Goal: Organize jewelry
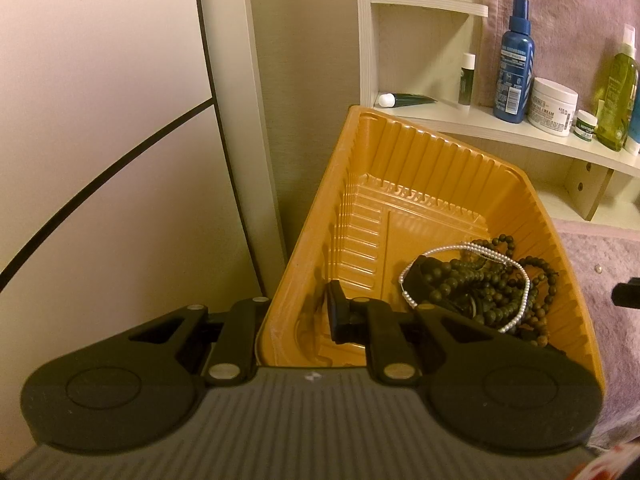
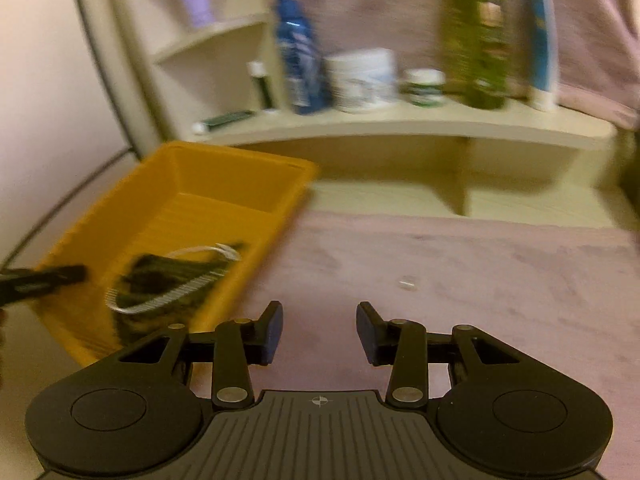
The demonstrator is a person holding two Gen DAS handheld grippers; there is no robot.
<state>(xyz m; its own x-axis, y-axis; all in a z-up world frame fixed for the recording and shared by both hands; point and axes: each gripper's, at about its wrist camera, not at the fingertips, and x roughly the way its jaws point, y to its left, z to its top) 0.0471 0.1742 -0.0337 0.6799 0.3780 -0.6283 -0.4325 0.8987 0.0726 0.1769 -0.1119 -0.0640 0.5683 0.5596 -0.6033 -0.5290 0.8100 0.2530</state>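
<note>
Left wrist view: a pale wall with a dark curved line fills the left side. The left gripper (image 1: pixel 296 312) pinches the near left wall of an orange plastic tray (image 1: pixel 360 184), one finger outside it and the other inside, so the gripper is closed on the tray's edge. The tray is ribbed along its walls and floor and appears tilted. In its near right corner lies a tangle of dark round beads (image 1: pixel 492 280), with a thin string of small white pearls (image 1: pixel 524 300) looped over and around them. Right of the tray is a pink cloth (image 1: pixel 600 264) covering the desk. Above it a pale shelf (image 1: pixel 520 132) carries a blue spray bottle (image 1: pixel 514 64), a white cream jar (image 1: pixel 554 106) and a green bottle (image 1: pixel 618 100).

Right wrist view, blurred: the tray (image 2: pixel 224 184) sits at the left with the dark beads (image 2: pixel 160 284) and the pearl string (image 2: pixel 168 300) in its near half, and the tip of the left gripper (image 2: pixel 44 276) reaches its left edge. The right gripper (image 2: pixel 319 332) hangs over the pink cloth (image 2: pixel 480 280) with its fingers spread and nothing between them. To the right a small pale object (image 2: pixel 408 282) lies on the cloth, too blurred to identify.
</note>
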